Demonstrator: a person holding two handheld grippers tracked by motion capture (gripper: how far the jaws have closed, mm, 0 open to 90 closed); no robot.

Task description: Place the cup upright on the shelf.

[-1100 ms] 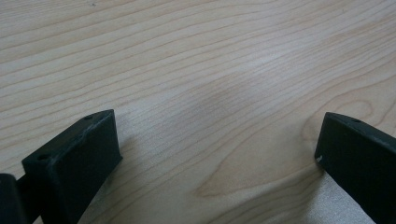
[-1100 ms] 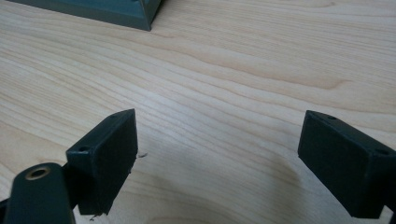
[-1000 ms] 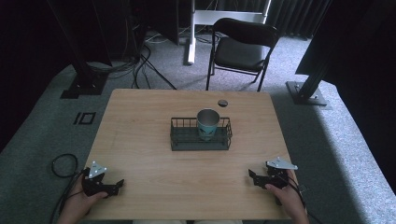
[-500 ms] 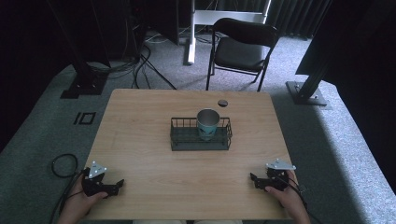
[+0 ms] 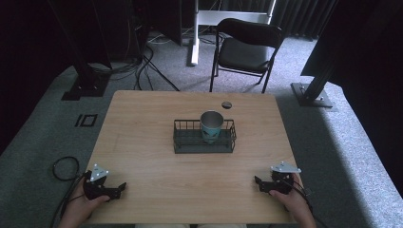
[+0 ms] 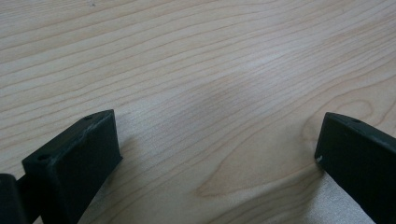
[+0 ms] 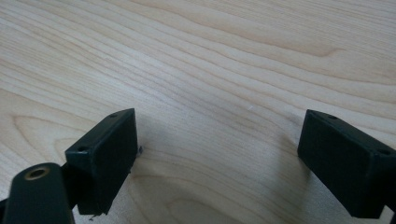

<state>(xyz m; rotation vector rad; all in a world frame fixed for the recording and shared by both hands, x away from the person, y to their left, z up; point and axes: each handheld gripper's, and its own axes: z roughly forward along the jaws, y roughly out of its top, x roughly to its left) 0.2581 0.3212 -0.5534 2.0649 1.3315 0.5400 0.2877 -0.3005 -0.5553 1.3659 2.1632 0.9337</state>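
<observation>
Both claws, left (image 5: 119, 189) and right (image 5: 259, 183), rest wide open and empty (probably start); cup (image 5: 211, 126) in basket (image 5: 183, 141) far ahead needs reaching

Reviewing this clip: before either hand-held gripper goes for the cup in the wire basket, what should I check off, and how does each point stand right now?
1. Left hand-held gripper open, nothing between its jaws: ok, bare wood shows in the left gripper view.
2. Right hand-held gripper open and empty: ok, same in the right gripper view.
3. Cup upright inside the wire basket: ok.
4. Table between grippers and basket free of obstacles: ok.
5. Small dark round thing behind the basket stands apart from it: ok.
6. Cup empty: cannot tell.
</observation>
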